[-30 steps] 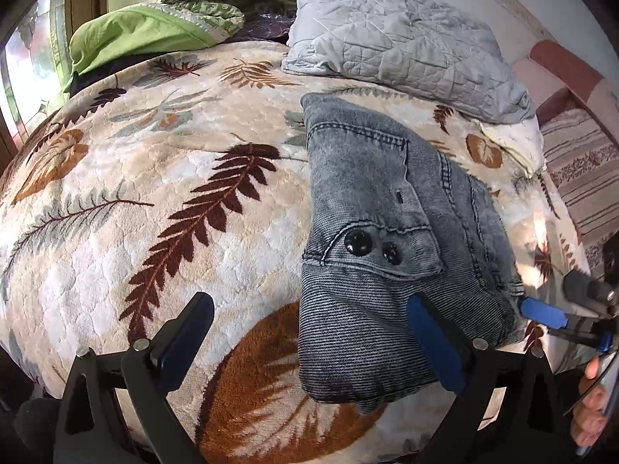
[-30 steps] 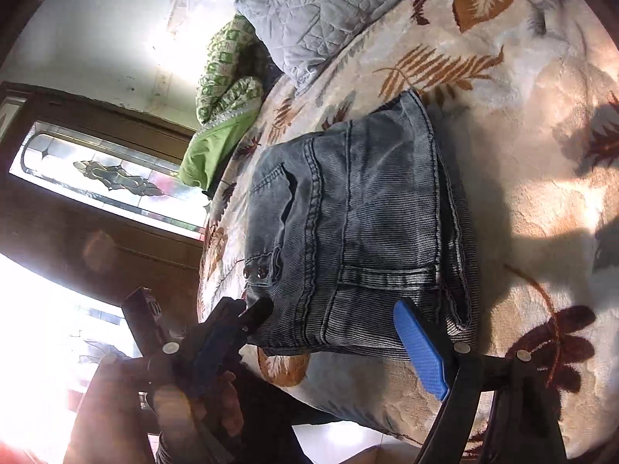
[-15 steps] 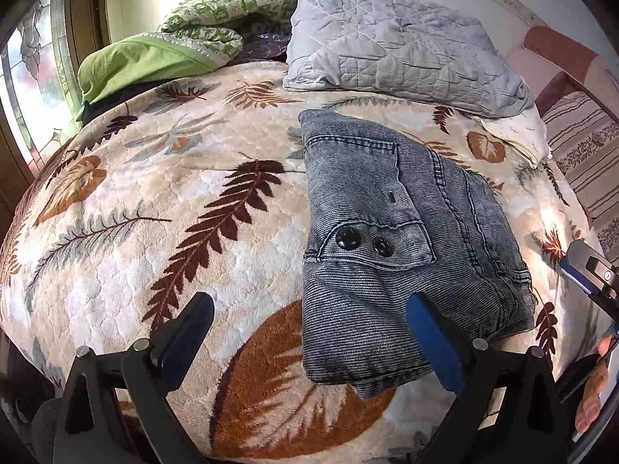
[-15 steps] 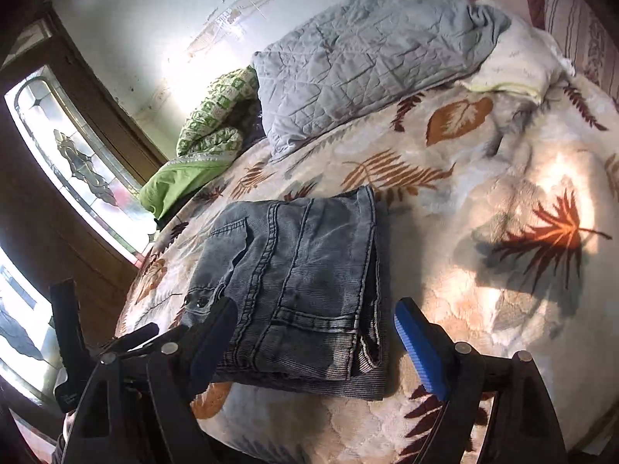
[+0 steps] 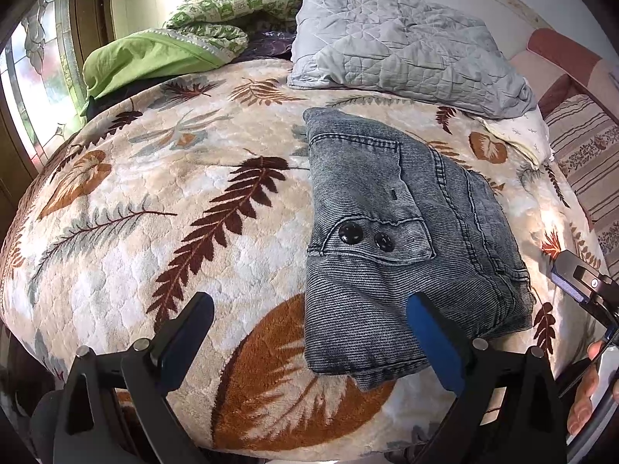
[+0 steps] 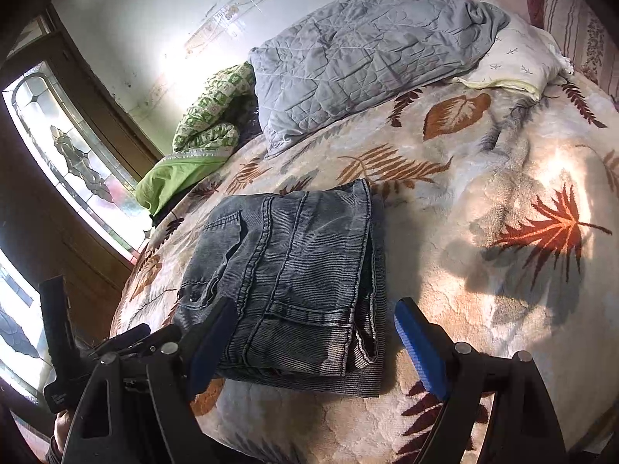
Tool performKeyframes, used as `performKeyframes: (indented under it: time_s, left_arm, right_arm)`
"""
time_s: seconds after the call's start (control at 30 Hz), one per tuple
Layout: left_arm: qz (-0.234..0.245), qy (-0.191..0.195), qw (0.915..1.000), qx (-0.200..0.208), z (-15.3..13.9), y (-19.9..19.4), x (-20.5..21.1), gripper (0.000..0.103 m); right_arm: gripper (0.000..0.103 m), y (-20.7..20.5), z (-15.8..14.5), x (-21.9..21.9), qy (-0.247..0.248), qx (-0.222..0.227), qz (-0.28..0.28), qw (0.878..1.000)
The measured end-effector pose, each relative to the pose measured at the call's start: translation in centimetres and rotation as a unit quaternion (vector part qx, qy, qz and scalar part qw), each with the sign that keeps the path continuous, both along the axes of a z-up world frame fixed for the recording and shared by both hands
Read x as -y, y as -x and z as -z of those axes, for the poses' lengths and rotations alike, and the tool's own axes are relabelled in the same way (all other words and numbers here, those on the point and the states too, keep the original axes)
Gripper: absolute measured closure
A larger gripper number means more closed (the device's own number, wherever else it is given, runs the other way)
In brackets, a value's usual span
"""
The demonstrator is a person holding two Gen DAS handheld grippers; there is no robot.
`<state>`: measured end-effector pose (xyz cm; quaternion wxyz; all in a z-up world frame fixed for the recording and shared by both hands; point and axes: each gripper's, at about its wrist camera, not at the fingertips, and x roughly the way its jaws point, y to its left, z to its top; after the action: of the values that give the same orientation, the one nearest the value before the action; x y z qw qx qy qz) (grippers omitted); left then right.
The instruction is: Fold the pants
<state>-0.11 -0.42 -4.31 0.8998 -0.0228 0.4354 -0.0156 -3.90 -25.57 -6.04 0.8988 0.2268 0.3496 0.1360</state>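
Both grippers, left gripper (image 5: 309, 340) and right gripper (image 6: 313, 344), stood wide and empty; folded pants (image 5: 402, 239) just ahead looked soft, heavy denim, best pinched at the stacked near edge.

The folded grey pants (image 6: 286, 270) lay in a neat stack on the leaf-patterned blanket (image 6: 483, 270), a grey quilted pillow (image 6: 367, 50) and a green cloth (image 6: 174, 181) beyond them. The right gripper (image 6: 313, 344) hovered at the near edge of the stack, jaws spread wide and holding nothing. Low at the left, the left gripper (image 6: 127, 340) showed beside the window (image 6: 65, 154).
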Motion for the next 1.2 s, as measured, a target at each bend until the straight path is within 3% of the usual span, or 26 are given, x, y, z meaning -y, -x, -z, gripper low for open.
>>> performKeyframes:
  time_s: [0.17,0.27,0.37,0.53,0.63,0.73,0.87,0.93,1.0,1.2]
  left_arm:
    - [-0.009,0.092,0.9956,0.011,-0.9,-0.5,-2.8,0.003]
    - [-0.015,0.156,0.9875,-0.019,0.3,-1.6,-4.6,0.003]
    - [-0.011,0.187,0.9821,-0.022,1.7,-1.6,-5.5,0.003]
    - [-0.002,0.19,0.9817,-0.014,3.1,-1.2,-5.7,0.003]
    - [0.002,0.174,0.9846,0.015,2.6,-0.7,-5.7,0.003]
    - [0.004,0.162,0.9863,0.031,2.4,-0.5,-5.8,0.003]
    - [-0.005,0.169,0.9853,0.022,2.9,-0.7,-6.3,0.003]
    - [-0.008,0.17,0.985,0.026,2.8,-0.5,-6.5,0.003]
    - [-0.011,0.169,0.9849,0.033,2.6,-0.3,-6.7,0.003]
    - [-0.017,0.154,0.9873,0.038,2.5,-0.3,-6.5,0.003]
  right_arm:
    - [0.017,-0.3,0.8,1.0,-0.036,-0.023,0.007,0.999]
    - [0.017,-0.7,1.7,1.9,-0.065,-0.044,0.018,0.997]
    - [0.017,-1.0,2.5,2.8,-0.096,-0.063,0.03,0.993]
    - [0.017,-1.3,2.9,3.2,-0.118,-0.07,0.032,0.99]
    - [0.017,-0.5,1.1,2.7,-0.118,-0.017,0.015,0.993]
    - [0.017,0.1,-0.3,1.0,-0.123,0.028,-0.046,0.991]
    - [0.016,-2.2,3.3,-2.2,-0.094,-0.087,-0.099,0.987]
    - [0.016,-1.8,2.3,-2.7,-0.07,-0.063,-0.106,0.99]
    - [0.016,-1.3,1.9,-2.1,-0.097,-0.045,-0.104,0.989]
    - [0.016,-1.2,1.6,0.0,-0.112,-0.033,-0.048,0.992]
